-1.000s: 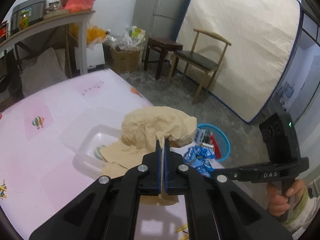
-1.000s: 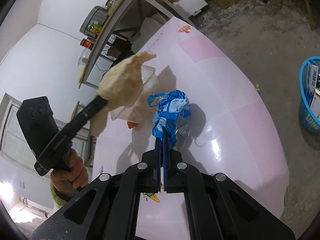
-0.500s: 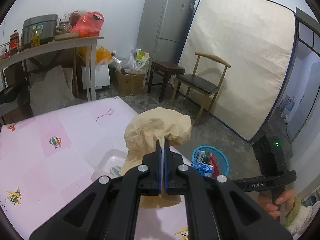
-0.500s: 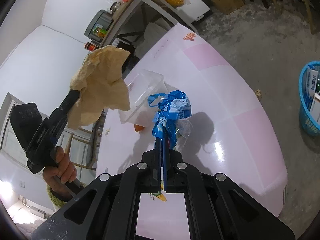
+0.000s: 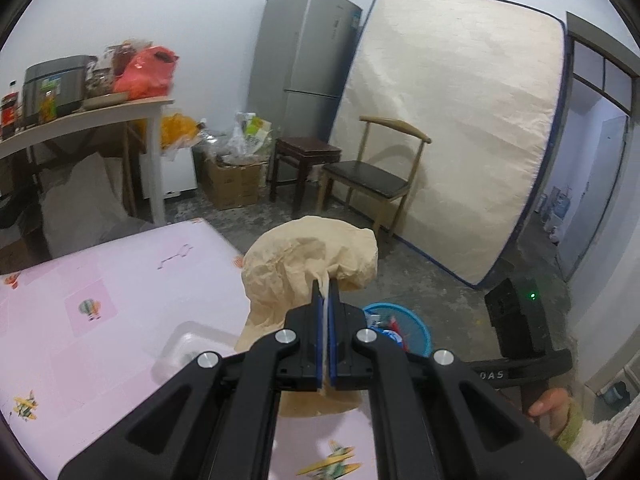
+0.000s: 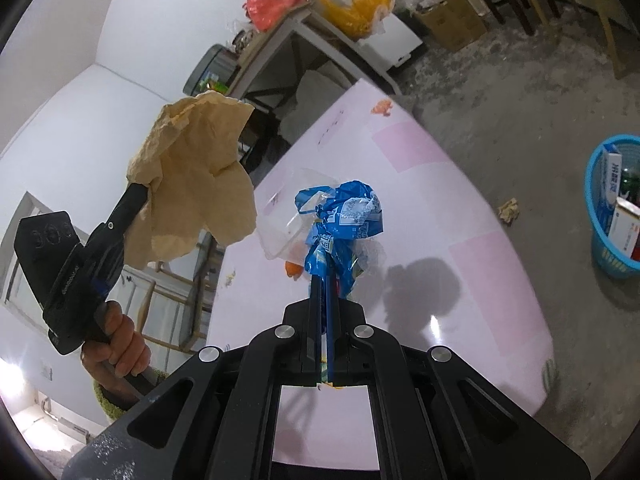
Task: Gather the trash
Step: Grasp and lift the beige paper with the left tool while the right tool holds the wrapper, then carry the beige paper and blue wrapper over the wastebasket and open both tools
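The crumpled paper (image 5: 308, 264) was pinched in the left gripper (image 5: 329, 300), and the blue wrapper (image 6: 344, 220) in the right gripper (image 6: 326, 280), both held above the pink surface (image 6: 460, 208). With such thin grips, either could be dropped short of the blue basket (image 6: 600, 232).

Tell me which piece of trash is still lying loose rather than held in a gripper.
The small crumpled paper scrap on the floor beside the table. The tan paper is in the left gripper; the blue wrapper is in the right gripper.
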`<state>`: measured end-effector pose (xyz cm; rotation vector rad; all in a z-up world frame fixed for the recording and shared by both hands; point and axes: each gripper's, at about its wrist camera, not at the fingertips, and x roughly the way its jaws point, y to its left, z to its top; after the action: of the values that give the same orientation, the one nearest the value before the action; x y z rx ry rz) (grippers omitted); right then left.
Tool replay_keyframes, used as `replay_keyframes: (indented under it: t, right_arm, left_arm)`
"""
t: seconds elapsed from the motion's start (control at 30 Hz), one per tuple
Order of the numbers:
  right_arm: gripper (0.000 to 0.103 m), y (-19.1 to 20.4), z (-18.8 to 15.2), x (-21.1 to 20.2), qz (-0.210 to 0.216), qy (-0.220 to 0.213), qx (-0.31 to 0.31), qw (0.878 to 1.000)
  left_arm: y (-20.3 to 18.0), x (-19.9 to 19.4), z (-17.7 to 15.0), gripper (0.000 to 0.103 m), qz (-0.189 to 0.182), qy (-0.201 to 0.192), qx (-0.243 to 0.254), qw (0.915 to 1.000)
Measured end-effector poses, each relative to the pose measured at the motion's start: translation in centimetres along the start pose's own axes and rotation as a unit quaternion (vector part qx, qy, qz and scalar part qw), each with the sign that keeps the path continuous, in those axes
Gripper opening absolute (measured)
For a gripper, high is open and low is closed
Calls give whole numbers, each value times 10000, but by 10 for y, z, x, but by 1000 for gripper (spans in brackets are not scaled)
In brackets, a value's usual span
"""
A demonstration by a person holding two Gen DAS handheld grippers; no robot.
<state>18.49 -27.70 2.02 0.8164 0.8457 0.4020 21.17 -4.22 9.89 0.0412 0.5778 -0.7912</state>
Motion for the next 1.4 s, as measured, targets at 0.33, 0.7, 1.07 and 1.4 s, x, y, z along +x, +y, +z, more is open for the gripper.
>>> replay_keyframes:
  t: [0.33, 0.7, 1.07, 1.4]
  right_arm:
    - [1, -66, 8, -88, -425, -970, 622, 9924]
    - [1, -205, 1, -143, -1173, -1496, 2015, 9609]
    - [1, -305, 7, -120, -1446, -1281, 2800, 9404]
    - [1, -346, 30, -93, -1770, -1154, 2858, 9347]
  left_arm:
    - [-88, 66, 22, 1, -986, 224, 345, 9943]
    - [-177, 224, 10, 2, -1644, 1344, 336, 9766]
    - [-196, 406, -33, 2, -1488, 2679, -253, 9515]
    - [-184, 497, -84, 28, -786, 3393, -232, 9371]
